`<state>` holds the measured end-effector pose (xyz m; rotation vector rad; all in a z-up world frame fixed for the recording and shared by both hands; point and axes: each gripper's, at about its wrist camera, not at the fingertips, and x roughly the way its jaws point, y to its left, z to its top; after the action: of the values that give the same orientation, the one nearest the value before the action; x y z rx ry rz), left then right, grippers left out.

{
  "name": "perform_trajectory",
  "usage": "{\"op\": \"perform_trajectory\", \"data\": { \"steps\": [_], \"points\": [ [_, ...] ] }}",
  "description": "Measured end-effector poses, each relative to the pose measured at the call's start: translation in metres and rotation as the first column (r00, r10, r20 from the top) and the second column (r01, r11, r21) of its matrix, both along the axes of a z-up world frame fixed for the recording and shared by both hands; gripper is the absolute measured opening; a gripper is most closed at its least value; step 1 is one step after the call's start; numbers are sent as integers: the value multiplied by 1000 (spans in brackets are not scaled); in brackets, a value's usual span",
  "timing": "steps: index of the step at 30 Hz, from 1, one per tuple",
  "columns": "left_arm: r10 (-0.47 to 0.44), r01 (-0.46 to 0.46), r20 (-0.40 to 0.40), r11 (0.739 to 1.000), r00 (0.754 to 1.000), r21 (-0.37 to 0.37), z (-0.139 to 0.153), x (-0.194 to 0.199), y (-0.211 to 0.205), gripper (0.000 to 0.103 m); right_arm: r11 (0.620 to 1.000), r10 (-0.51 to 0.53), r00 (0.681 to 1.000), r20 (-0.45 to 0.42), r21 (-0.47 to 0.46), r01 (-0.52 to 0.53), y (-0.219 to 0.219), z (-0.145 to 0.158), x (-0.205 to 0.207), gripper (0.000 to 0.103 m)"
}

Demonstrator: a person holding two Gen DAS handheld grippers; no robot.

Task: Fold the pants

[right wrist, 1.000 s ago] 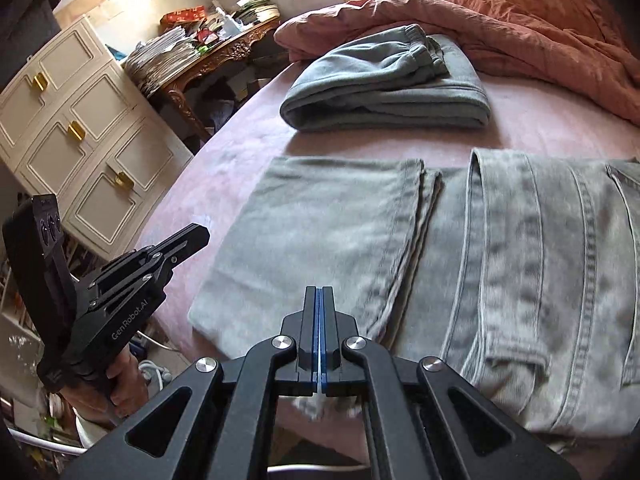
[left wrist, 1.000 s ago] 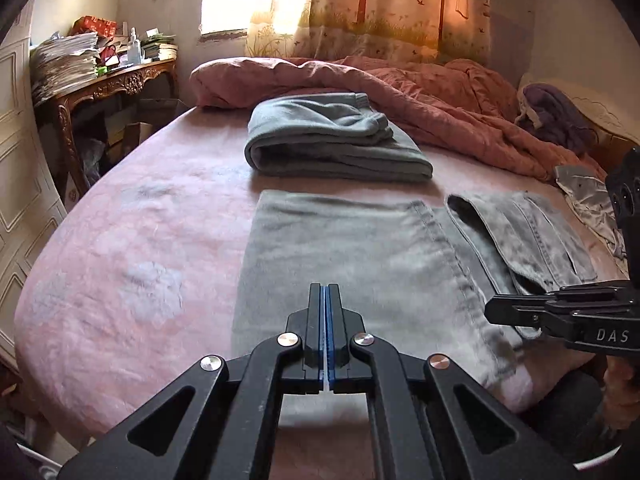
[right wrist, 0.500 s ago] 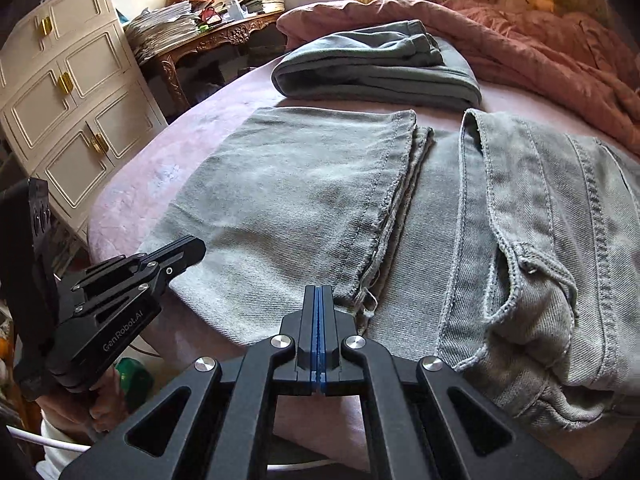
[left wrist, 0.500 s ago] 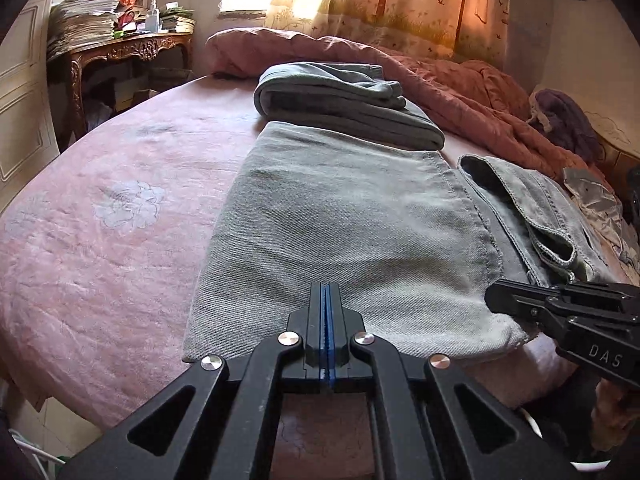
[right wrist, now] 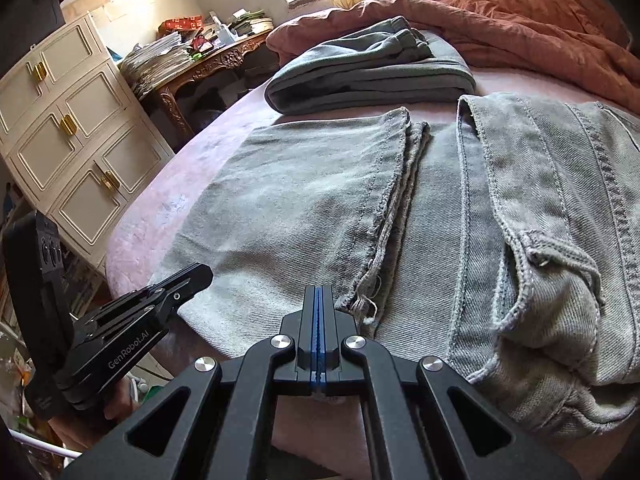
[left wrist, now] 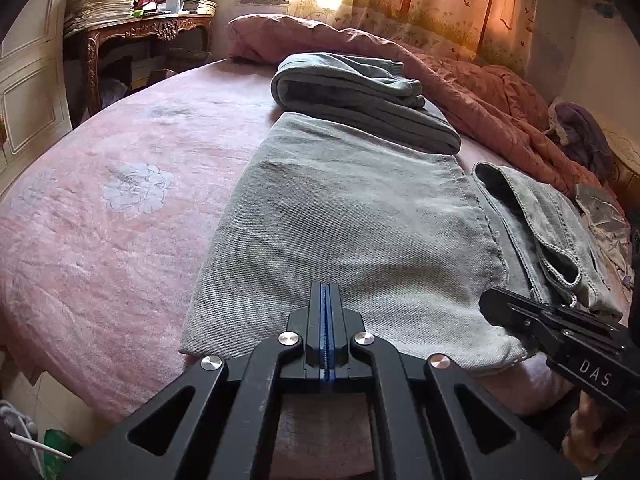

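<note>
Left wrist view
Left gripper (left wrist: 328,300): fingers pressed together, holding nothing, over the near edge of the jeans (left wrist: 360,232).
Jeans: folded, flat on the pink bed (left wrist: 120,208).
Sweatpants (left wrist: 360,96): folded, just behind.

Right wrist view
Right gripper (right wrist: 318,304): fingers together, empty, by the jeans' (right wrist: 304,200) frayed hem.
Left gripper (right wrist: 192,280): at the near left corner.

We see a pink bed (left wrist: 120,216) with a rumpled rust-pink duvet (left wrist: 472,96) along its far side. Beyond it, a carved wooden surface (left wrist: 152,30) carries stacked papers (left wrist: 100,2). A cream cabinet (right wrist: 76,136) stands nearby, and patterned curtains (left wrist: 432,4) hang behind.
</note>
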<state>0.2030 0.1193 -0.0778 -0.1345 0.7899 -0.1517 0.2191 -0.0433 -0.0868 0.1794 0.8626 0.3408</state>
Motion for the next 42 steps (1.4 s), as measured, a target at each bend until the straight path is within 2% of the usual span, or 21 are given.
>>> {"op": "perform_trajectory", "data": {
  "steps": [2,8,13,16,18,19,21,22,23,27,29,31,34,36,38,40,42],
  "points": [
    [18,-18,5,1000,1000,6,-1,-2,-2,1,1000,13,1000,9,-14,-13,1,1,-2,0],
    [55,-54,21,998,998,-25,-3,-5,2,1,995,37,999,-36,90,-33,-14,-5,5,0],
    [37,-37,18,999,999,4,-1,-3,0,1,999,32,999,21,-23,-32,3,0,-3,0],
    [25,-26,44,1000,999,4,0,-7,0,1,999,39,999,-2,23,-39,-6,1,-1,0],
    [24,-25,48,1000,999,3,3,-10,0,2,999,48,999,7,20,-48,-8,2,-4,0],
    [20,-20,52,1000,998,7,5,-12,1,4,999,49,999,18,3,-49,-8,4,-7,0],
    [18,-21,67,999,998,44,11,-19,1,17,998,47,997,58,-44,-44,-7,11,-15,0],
    [25,-30,80,997,996,68,15,-23,1,26,998,42,996,78,-57,-38,-8,14,-19,0],
    [29,-37,90,996,996,79,18,-28,3,30,998,35,994,102,-64,-28,-10,19,-24,0],
    [14,-17,54,998,998,60,16,-36,12,31,998,-2,975,223,-60,16,-27,44,-47,0],
    [-2,-4,74,996,997,84,14,-40,10,31,997,-22,962,273,-59,40,-39,56,-59,0],
    [-12,3,89,994,996,109,11,-42,7,31,998,-28,953,301,-47,44,-52,64,-68,0],
    [-2,-5,95,997,996,74,11,-44,10,32,996,-75,940,334,-26,88,-74,71,-83,0],
    [3,-7,101,999,995,44,11,-47,15,37,992,-109,928,357,-24,126,-84,73,-92,0],
    [23,-29,111,998,994,47,12,-52,19,57,986,-142,913,382,-32,167,-93,72,-101,0],
    [50,-60,123,995,991,81,12,-57,23,57,977,-177,904,388,-40,208,-99,68,-106,0],
    [24,-29,102,999,994,45,10,-56,31,57,975,-193,907,374,-28,218,-104,64,-107,0]
  ]
}}
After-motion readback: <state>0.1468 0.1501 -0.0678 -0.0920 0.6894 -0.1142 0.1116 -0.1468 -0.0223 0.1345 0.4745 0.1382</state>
